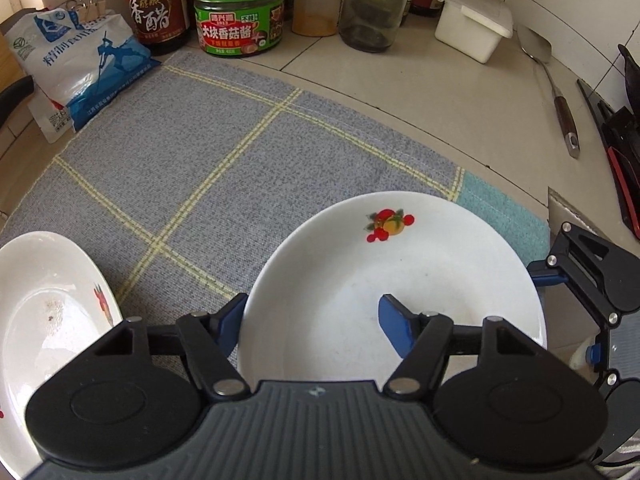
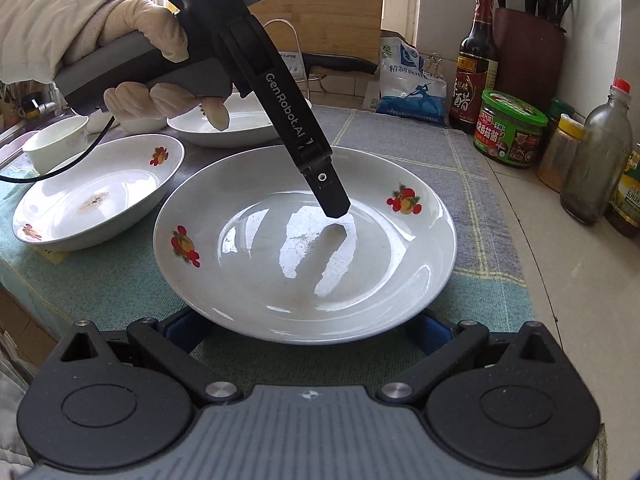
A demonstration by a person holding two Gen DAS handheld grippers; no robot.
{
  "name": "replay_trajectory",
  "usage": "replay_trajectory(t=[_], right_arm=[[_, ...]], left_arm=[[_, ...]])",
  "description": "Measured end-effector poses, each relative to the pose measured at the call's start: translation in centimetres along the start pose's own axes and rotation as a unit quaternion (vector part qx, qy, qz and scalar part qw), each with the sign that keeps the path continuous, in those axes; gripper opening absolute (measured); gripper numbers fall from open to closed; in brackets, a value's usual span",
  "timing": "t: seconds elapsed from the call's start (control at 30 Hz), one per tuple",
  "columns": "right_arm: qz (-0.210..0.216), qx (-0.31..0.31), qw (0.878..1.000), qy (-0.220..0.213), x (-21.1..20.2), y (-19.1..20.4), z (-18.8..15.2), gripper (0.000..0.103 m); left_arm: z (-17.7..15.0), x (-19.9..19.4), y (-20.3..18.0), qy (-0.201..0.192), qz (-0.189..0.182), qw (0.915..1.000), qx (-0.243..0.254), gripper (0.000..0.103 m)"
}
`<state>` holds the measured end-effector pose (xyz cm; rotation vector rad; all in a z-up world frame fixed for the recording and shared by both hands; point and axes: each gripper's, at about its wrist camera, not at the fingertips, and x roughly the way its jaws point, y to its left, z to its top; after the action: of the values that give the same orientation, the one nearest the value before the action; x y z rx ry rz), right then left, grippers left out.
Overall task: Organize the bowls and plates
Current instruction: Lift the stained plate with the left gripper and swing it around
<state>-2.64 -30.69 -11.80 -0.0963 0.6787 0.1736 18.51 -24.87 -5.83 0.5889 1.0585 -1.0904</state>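
Note:
A white plate with fruit prints (image 1: 400,280) (image 2: 304,248) lies on the checked cloth. My left gripper (image 1: 316,320) is open and straddles its left rim: one blue finger outside, one inside the plate. In the right wrist view its finger (image 2: 332,196) dips into the plate. My right gripper (image 2: 308,332) is open at the plate's near rim, its blue pads mostly hidden under the rim. A second fruit-print plate (image 1: 44,320) (image 2: 96,192) lies to the left. A third plate (image 2: 236,124) and a small white bowl (image 2: 56,144) stand further back.
Behind the cloth (image 1: 224,152) stand a salt bag (image 1: 80,68), a vinegar bottle (image 1: 156,4), a green-lidded jar (image 1: 240,16), glass jars (image 1: 376,4) and a white box (image 1: 472,20). A spatula (image 1: 552,88) lies at the right. A knife holder (image 2: 528,68) stands against the wall.

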Motion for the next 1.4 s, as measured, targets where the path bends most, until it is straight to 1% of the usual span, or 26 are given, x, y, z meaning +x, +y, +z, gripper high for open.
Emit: replay_trajectory(t=[0.23, 0.4, 0.53, 0.8, 1.17, 1.4], right_arm=[[0.001, -0.002, 1.0, 0.011, 0.2, 0.1, 0.4, 0.103], [0.003, -0.003, 1.0, 0.021, 0.3, 0.0, 0.7, 0.103], [0.005, 0.0, 1.0, 0.021, 0.3, -0.5, 1.2, 0.103], [-0.004, -0.012, 1.0, 0.01, 1.1, -2.8, 2.8, 0.103], [-0.002, -0.014, 1.0, 0.011, 3.6, -7.1, 4.3, 0.103], [-0.007, -0.016, 1.0, 0.016, 4.9, -8.7, 4.7, 0.103]], left_arm=[[0.2, 0.2, 0.3, 0.007, -0.013, 0.9999, 0.002, 0.068], [0.2, 0.3, 0.2, 0.008, -0.013, 0.9999, 0.006, 0.069], [0.6, 0.2, 0.2, 0.001, -0.013, 0.9999, 0.004, 0.069], [3.0, 0.6, 1.2, -0.025, -0.007, 0.9997, 0.001, 0.069], [6.5, 2.9, 2.9, -0.043, 0.0, 0.999, -0.005, 0.069], [7.8, 4.3, 4.0, -0.05, -0.002, 0.9987, -0.012, 0.069]])
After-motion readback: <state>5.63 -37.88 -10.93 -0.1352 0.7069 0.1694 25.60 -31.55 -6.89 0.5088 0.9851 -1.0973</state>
